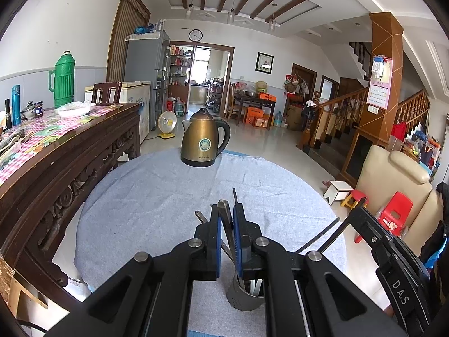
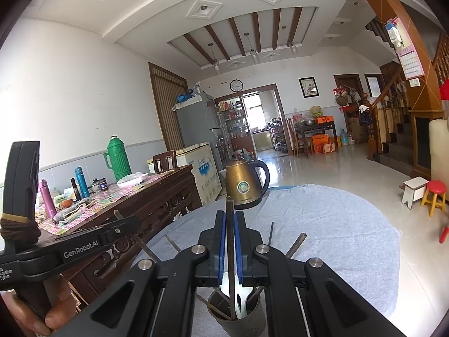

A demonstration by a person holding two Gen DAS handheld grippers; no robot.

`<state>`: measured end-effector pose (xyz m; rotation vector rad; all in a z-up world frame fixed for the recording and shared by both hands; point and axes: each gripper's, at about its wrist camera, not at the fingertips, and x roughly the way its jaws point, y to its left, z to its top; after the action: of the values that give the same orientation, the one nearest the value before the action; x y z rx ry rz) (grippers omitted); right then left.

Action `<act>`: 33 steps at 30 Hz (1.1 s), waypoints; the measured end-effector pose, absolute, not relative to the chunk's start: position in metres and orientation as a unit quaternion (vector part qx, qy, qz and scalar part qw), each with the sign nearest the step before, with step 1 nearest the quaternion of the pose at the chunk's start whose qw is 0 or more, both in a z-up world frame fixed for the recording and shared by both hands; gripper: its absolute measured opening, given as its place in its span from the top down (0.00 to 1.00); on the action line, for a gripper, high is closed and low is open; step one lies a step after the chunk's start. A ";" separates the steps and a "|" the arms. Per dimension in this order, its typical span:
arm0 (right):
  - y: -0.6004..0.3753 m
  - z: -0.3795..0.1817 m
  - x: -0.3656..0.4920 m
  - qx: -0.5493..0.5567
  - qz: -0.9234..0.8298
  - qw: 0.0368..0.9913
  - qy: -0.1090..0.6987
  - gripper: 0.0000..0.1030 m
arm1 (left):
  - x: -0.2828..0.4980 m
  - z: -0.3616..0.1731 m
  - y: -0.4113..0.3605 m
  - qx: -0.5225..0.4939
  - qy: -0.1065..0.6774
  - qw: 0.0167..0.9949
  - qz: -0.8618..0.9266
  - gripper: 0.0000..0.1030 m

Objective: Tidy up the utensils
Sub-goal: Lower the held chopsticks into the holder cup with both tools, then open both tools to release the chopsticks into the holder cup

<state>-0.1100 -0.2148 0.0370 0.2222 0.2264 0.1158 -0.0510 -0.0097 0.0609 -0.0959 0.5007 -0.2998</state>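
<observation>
In the left wrist view the left gripper (image 1: 227,210) is clamping a dark chopstick (image 1: 224,219) standing in the grey holder (image 1: 244,295) on the round table (image 1: 140,196), while in the right wrist view the right gripper (image 2: 230,224) is pinching another upright chopstick (image 2: 230,252) in that holder (image 2: 238,320)

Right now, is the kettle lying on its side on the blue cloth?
No, the kettle stands upright at the far edge of the blue cloth, handle to the right in the left wrist view.
</observation>
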 end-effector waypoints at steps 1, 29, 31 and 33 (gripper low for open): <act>-0.215 0.037 -0.110 0.111 0.057 0.986 0.113 0.93 | -0.051 0.060 -0.010 -0.047 0.248 0.956 -0.147 0.91; -0.225 0.040 -0.121 0.148 0.034 0.984 0.089 0.56 | -0.055 0.051 0.003 -0.054 0.246 0.962 -0.107 0.38; -0.225 0.040 -0.121 0.149 0.034 0.984 0.089 0.53 | -0.057 0.051 0.003 -0.049 0.244 0.963 -0.100 0.36; -0.226 0.040 -0.122 0.151 0.034 0.984 0.088 0.50 | -0.059 0.051 0.003 -0.045 0.242 0.964 -0.095 0.35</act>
<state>-0.1225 -0.2261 0.0396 0.3046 0.1762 0.0690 -0.0591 0.0025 0.0505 -0.0912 0.4906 -0.1926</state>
